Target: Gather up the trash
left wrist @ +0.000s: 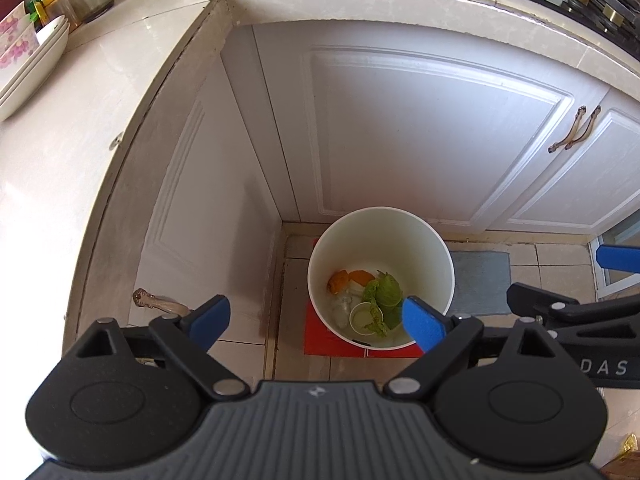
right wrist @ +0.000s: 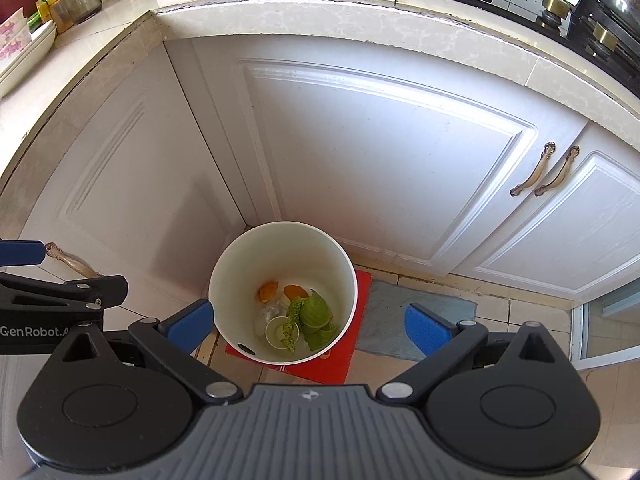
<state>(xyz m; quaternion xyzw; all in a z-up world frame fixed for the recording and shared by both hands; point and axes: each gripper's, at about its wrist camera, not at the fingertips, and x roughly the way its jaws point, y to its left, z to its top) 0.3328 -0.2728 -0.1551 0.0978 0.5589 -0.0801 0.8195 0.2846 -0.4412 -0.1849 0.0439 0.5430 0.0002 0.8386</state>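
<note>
A white round trash bin (left wrist: 424,240) stands on the floor in the cabinet corner; it also shows in the right wrist view (right wrist: 240,256). Inside lie green leaves (left wrist: 386,290) (right wrist: 316,312), orange peel (left wrist: 338,280) (right wrist: 267,291), a small white cup (left wrist: 362,319) (right wrist: 278,332) and pale scraps. My left gripper (left wrist: 318,322) is open and empty, high above the bin's left front. My right gripper (right wrist: 310,326) is open and empty, high above the bin.
White cabinet doors with bronze handles (right wrist: 544,174) stand behind the bin. A red mat (right wrist: 356,360) lies under it and a grey mat (right wrist: 404,312) to its right. The counter (left wrist: 60,140) holds stacked dishes (left wrist: 28,64) and jars; a stove (right wrist: 600,28) sits at the far right.
</note>
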